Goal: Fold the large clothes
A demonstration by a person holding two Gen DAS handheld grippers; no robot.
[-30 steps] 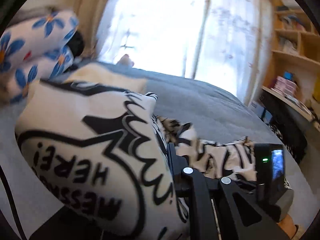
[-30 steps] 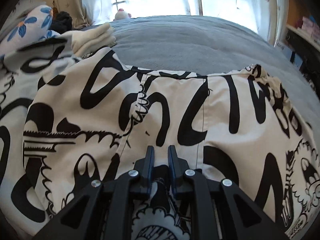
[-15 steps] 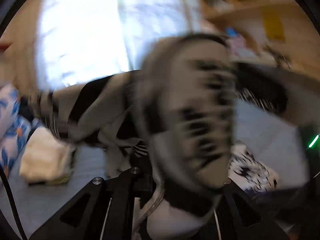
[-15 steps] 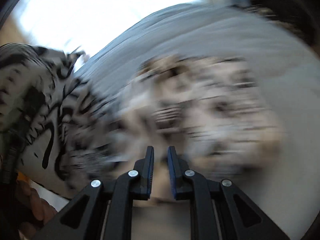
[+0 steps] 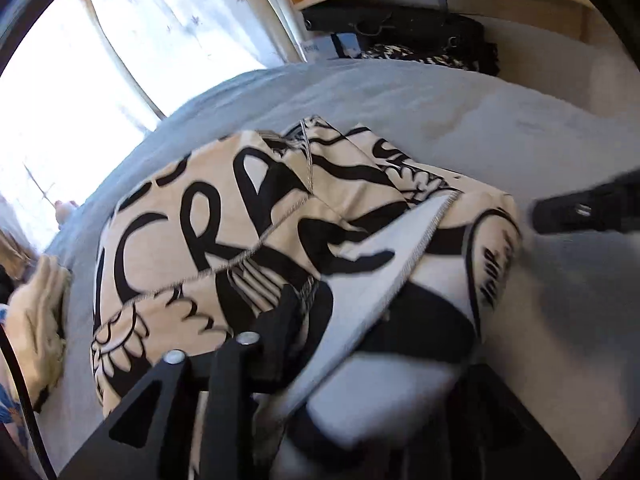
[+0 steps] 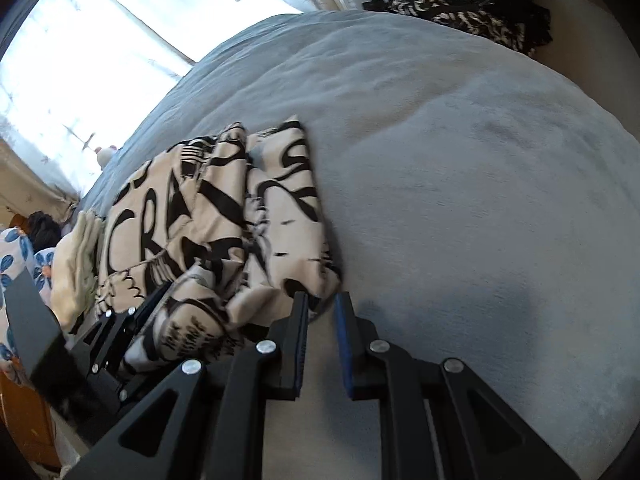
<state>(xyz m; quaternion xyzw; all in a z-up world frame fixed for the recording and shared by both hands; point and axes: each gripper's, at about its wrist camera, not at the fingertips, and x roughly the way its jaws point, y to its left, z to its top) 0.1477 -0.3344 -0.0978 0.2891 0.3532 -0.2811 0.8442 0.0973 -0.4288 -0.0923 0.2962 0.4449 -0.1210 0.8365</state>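
A cream garment with black graffiti print (image 5: 224, 216) lies bunched and folded over on the grey bed (image 5: 460, 120). My left gripper (image 5: 320, 312) is low at the garment's near edge. Its jaws are opening, and a fold showing the pale underside lies loose between them and hides the right finger. My right gripper (image 6: 320, 308) points down at the garment's (image 6: 224, 216) right corner, narrowly shut, with a small tip of cloth pinched between its fingertips. The left gripper (image 6: 156, 300) also shows in the right wrist view, under the cloth, and the right gripper (image 5: 580, 212) shows at the left wrist view's right edge.
A folded cream cloth (image 5: 36, 320) lies left of the garment, beside blue-flowered pillows (image 6: 16, 248). A bright curtained window (image 6: 100, 40) is behind. A black bag (image 5: 400, 28) and a patterned cloth (image 6: 460, 16) sit beyond the bed's far edge, under wooden shelves. Bare bedcover (image 6: 480, 200) spreads to the right.
Both grippers swung across and rolled, carrying the garment from spread and lifted to folded over on the bed. The left jaws have widened. The right jaws look unchanged.
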